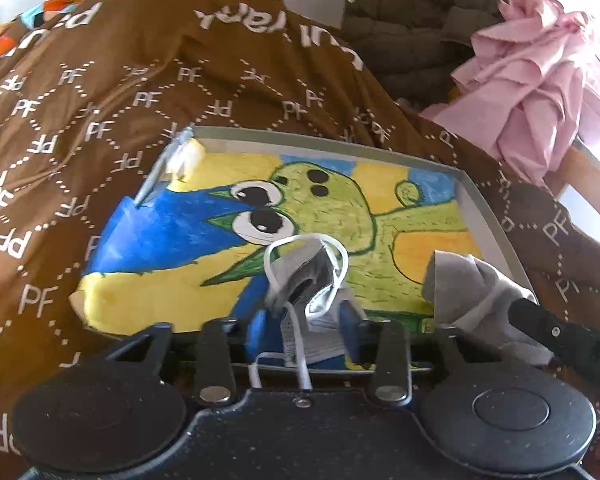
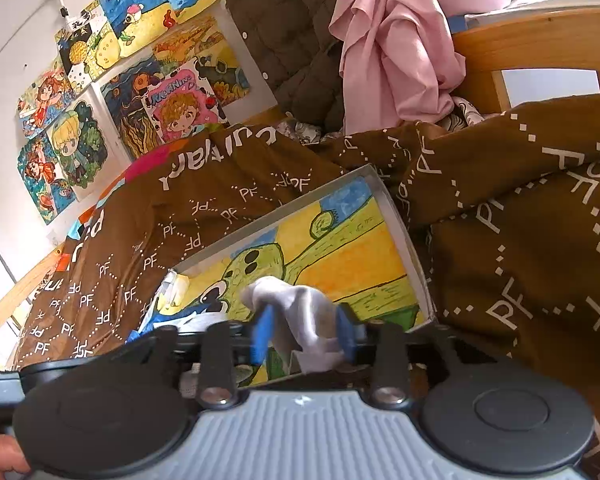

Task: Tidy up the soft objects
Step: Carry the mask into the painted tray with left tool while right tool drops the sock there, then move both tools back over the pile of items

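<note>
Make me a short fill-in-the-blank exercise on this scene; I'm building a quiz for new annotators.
1. The left gripper is shut on a grey face mask whose ear loops are ____ in colour.
2. The shallow grey tray holds a crayon drawing of a ____ creature with big eyes.
3. The tray rests on a ____ blanket printed with white PF letters.
4. The right gripper is shut on a crumpled pale grey ____.

Missing words: white; green; brown; cloth

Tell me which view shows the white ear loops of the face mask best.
The left wrist view. There the face mask sits between the left gripper fingers, its ear loops plainly outlined against the painted tray. The right wrist view shows only grey cloth bunched in the right gripper; no loops are visible there.
</note>
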`<act>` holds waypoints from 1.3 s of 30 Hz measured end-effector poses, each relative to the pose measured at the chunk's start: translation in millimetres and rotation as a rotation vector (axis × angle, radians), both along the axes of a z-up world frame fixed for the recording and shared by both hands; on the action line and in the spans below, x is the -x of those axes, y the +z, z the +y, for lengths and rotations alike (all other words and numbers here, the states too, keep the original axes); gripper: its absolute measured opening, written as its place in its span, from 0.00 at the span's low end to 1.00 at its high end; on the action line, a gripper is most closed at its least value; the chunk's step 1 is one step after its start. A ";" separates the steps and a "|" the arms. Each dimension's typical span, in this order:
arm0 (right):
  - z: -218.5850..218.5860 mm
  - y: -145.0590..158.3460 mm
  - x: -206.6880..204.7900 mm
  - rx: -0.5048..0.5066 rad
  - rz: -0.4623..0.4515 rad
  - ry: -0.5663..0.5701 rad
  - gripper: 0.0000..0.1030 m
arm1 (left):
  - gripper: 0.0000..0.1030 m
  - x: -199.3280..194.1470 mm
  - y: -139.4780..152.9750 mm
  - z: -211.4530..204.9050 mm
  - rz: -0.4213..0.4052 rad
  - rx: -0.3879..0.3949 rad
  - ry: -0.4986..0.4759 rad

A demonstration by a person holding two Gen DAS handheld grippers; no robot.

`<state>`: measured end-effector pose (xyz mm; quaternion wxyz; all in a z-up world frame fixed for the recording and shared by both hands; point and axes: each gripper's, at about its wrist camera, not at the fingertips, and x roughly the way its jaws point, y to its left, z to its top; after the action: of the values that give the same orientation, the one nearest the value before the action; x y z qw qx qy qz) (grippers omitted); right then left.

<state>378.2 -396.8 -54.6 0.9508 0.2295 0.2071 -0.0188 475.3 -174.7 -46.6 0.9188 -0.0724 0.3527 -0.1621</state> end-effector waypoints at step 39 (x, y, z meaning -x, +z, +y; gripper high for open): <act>49.8 97.9 193.1 0.245 -0.068 -0.002 1.00 | 0.99 234.9 105.8 76.6 -0.290 -0.027 0.016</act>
<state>185.1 -346.9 43.3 0.9782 0.1122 0.1705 -0.0369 240.5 -98.1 59.2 0.9622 -0.0387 0.2179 -0.1586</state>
